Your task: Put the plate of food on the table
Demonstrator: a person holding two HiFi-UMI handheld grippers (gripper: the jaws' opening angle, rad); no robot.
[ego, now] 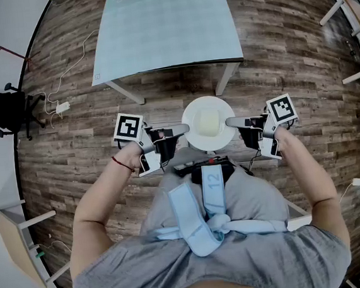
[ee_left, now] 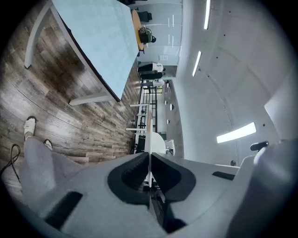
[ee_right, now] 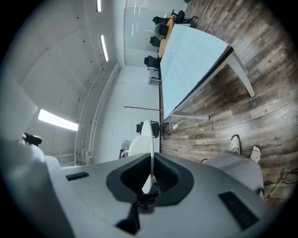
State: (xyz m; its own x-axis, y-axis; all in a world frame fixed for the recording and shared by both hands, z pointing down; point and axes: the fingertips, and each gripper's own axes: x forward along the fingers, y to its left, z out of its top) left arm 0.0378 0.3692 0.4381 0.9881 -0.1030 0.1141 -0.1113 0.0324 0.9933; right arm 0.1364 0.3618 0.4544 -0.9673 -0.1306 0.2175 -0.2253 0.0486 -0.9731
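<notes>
A round white plate carrying a pale yellow block of food is held above the brown wood-plank floor, near the pale blue-topped table but apart from it. Its left rim is clamped between the closed fingers of the left gripper. Its right rim is pinched likewise by the right gripper.

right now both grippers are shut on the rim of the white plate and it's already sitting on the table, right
Not quite. The left gripper and right gripper are shut on the rim of the white plate, but the head view shows the plate held short of the table, over the wooden floor.
</notes>
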